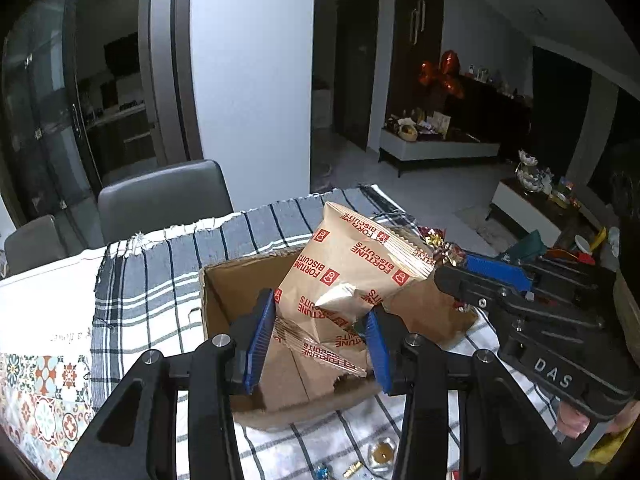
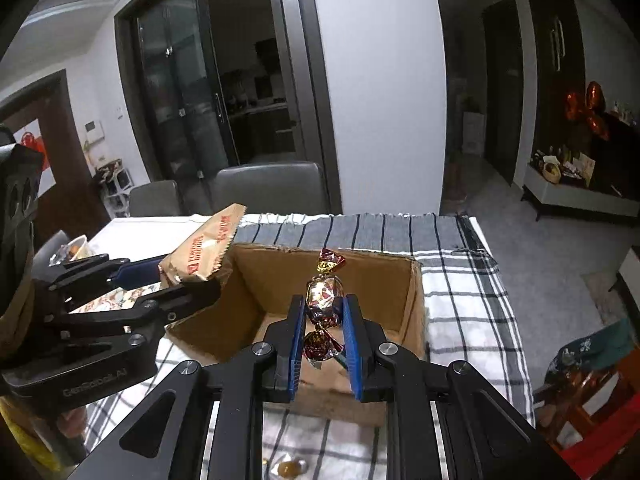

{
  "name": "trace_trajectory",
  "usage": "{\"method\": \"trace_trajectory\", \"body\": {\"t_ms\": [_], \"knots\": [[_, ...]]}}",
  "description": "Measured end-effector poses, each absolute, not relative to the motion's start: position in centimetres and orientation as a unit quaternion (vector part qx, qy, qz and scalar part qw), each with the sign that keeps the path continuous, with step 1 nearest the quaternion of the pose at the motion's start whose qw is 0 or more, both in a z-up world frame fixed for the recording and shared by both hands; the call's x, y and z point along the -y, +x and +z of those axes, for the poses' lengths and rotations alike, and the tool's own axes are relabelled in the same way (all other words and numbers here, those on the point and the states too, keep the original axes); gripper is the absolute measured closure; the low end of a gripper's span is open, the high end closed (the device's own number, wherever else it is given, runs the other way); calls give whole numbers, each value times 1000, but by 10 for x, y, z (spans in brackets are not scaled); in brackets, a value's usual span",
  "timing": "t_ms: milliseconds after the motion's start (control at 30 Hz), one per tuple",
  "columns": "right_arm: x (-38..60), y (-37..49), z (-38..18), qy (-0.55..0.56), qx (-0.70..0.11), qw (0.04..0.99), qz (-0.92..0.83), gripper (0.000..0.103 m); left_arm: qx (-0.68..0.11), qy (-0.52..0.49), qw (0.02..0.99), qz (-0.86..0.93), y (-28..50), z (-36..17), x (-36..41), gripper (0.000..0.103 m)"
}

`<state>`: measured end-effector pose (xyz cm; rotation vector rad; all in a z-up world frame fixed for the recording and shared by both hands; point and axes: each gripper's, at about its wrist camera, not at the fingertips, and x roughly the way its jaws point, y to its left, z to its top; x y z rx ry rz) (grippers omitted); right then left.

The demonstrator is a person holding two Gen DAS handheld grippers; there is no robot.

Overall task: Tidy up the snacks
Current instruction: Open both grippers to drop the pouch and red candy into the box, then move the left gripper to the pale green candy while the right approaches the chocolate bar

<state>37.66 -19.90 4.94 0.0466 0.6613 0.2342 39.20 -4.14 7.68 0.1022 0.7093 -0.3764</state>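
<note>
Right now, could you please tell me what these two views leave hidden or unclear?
- Box floor: left wrist view, hidden behind the biscuit packet; right wrist view, mostly behind the candies and fingers.
- Small sweets on the cloth: both views, cut off by the bottom edge.
- Packet lettering: right wrist view, blurred.

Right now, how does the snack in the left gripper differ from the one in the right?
The biscuit pack in the left gripper is a large, flat, tan pouch with red print; the candy string in the right gripper is small, shiny, red and gold twisted wrappers. The pack tilts over the box's left edge; the candy hangs over its middle. Both are pinched above the open box.
</note>
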Motion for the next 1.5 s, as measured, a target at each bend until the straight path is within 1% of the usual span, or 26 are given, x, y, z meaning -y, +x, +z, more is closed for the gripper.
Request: {"method": "trace_trajectory", "body": {"t_ms": [67,100,133,167,200,233,400,500,667,900,1300,1500], "knots": [[199,386,45,27,-331,936,114,83,-348,57,919,-177,401,72,43,58],[200,389,43,28,-332,937,109,82,-348,60,919,-175,404,71,44,53],[200,392,41,26,-333,936,106,81,-350,66,919,-168,408,69,45,45],[201,394,39,20,-335,937,96,69,-348,71,922,-154,408,68,43,41],[203,394,37,17,-333,939,85,55,-345,74,924,-143,407,67,42,32],[203,390,35,17,-328,941,81,53,-345,73,926,-139,405,67,39,29],[209,378,32,27,-331,940,75,53,-340,80,929,-123,390,68,37,29],[209,363,34,30,-323,942,81,53,-327,83,935,-110,370,72,34,26],[202,331,42,26,-303,948,91,53,-301,66,947,-91,330,83,23,26],[184,285,45,17,-284,950,131,53,-288,62,951,-93,282,90,12,26],[157,229,22,8,-281,944,171,53,-294,42,952,-75,210,60,-13,26],[148,216,1,11,-306,933,190,53,-294,17,953,-75,184,38,-23,26]]}}
